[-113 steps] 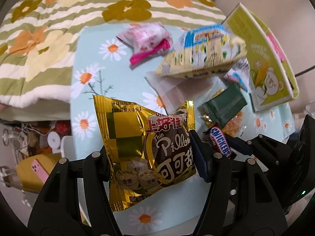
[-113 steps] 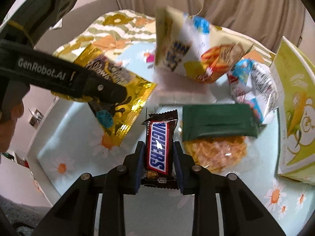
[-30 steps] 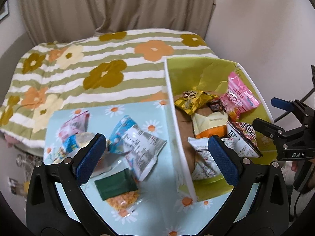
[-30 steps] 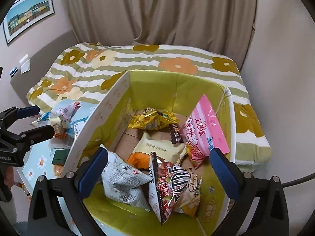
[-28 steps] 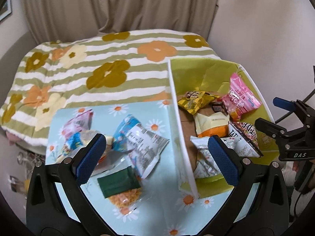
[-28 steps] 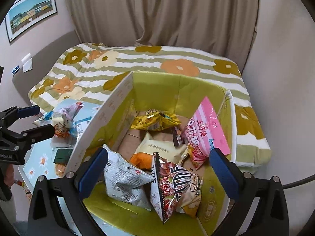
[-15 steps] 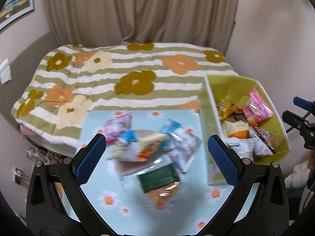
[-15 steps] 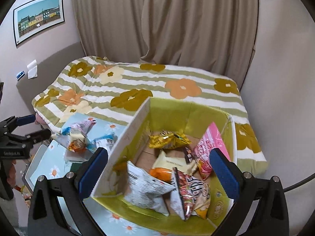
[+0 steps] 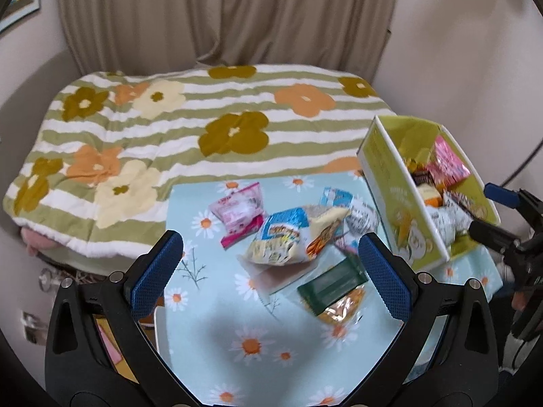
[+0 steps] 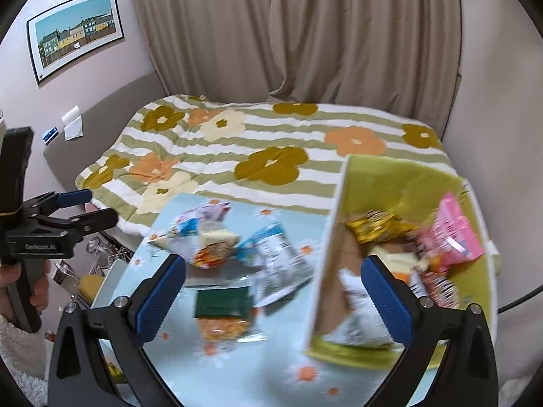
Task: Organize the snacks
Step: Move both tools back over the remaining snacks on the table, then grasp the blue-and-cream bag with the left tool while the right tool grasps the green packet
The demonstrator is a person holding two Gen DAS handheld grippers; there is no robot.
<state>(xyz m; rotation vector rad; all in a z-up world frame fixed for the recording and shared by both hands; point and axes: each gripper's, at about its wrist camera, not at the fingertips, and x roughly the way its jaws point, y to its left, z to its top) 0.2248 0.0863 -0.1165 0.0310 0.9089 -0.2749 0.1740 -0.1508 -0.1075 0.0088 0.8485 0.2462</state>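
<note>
Hovering high above the daisy-print table (image 9: 210,332), the left gripper (image 9: 271,271) has its jaws spread wide with nothing between them; the right gripper (image 10: 273,293) is likewise wide and empty, poised over the near wall of the yellow-green box (image 10: 331,237); the box stands at the table's right side, already holding several packets, among them a pink bag (image 10: 453,234) and a gold one (image 10: 376,227).

The snacks left to sort lie in a loose cluster on the table, left of the box: a green-topped packet of orange crisps (image 9: 334,288) nearest the person, a blue-and-cream bag (image 9: 292,237) on top of a clear flat sleeve just beyond it, a pink pouch (image 9: 239,212) farther left, and a blue-and-silver bag (image 9: 353,210) just beside the box wall.

The cluster sits ahead of and below the left gripper, almost centred between its fingers, so that hand looks the nearer one for the next pick; the green-topped packet lies with its long axis slanting from near-left to far-right in the left wrist view, so I judge a grasp across its short side needs a small wrist turn; the right gripper, nearer the box, seems better placed for the blue-and-silver bag.
</note>
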